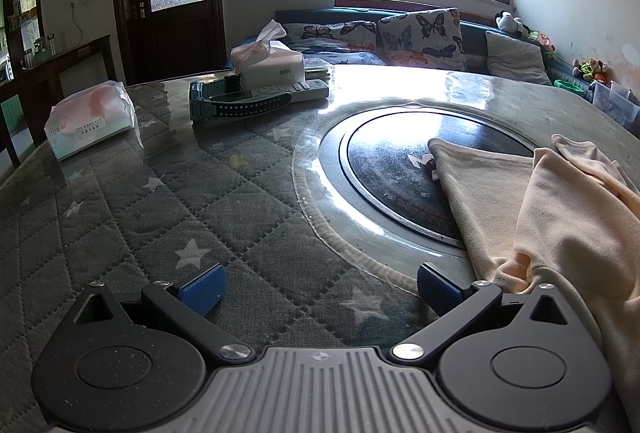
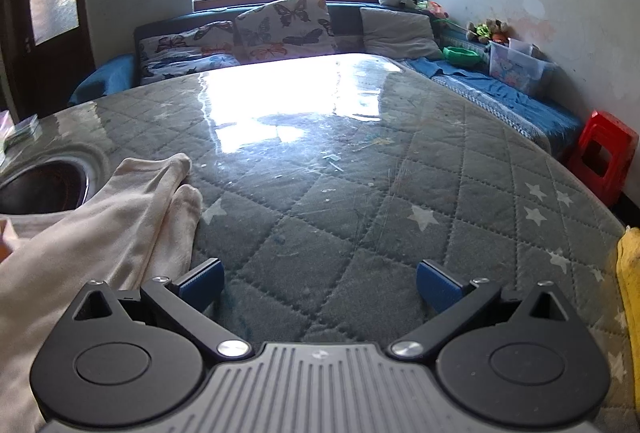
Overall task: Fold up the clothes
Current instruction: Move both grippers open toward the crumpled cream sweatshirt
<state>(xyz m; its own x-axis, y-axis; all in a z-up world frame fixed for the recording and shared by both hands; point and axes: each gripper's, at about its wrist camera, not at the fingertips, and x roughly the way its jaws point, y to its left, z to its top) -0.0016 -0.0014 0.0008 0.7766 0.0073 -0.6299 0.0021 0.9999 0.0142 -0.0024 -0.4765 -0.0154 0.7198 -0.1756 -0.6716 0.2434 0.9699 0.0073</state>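
A cream-coloured garment [image 1: 532, 217] lies on the table at the right of the left wrist view, partly over the round black inset [image 1: 400, 169]. In the right wrist view the same garment [image 2: 100, 229] lies at the left, its two narrow ends pointing away. My left gripper [image 1: 320, 291] is open and empty, low over the quilted table cover, just left of the garment's near edge. My right gripper [image 2: 320, 287] is open and empty over the bare cover, just right of the garment.
A tissue box [image 1: 272, 63], a remote control [image 1: 280, 91], a blue-black strap device [image 1: 240, 105] and a tissue pack [image 1: 90, 121] lie at the table's far left. A yellow cloth [image 2: 628, 297] lies at the right edge. A red stool [image 2: 604, 157] and a sofa [image 2: 280, 29] stand beyond.
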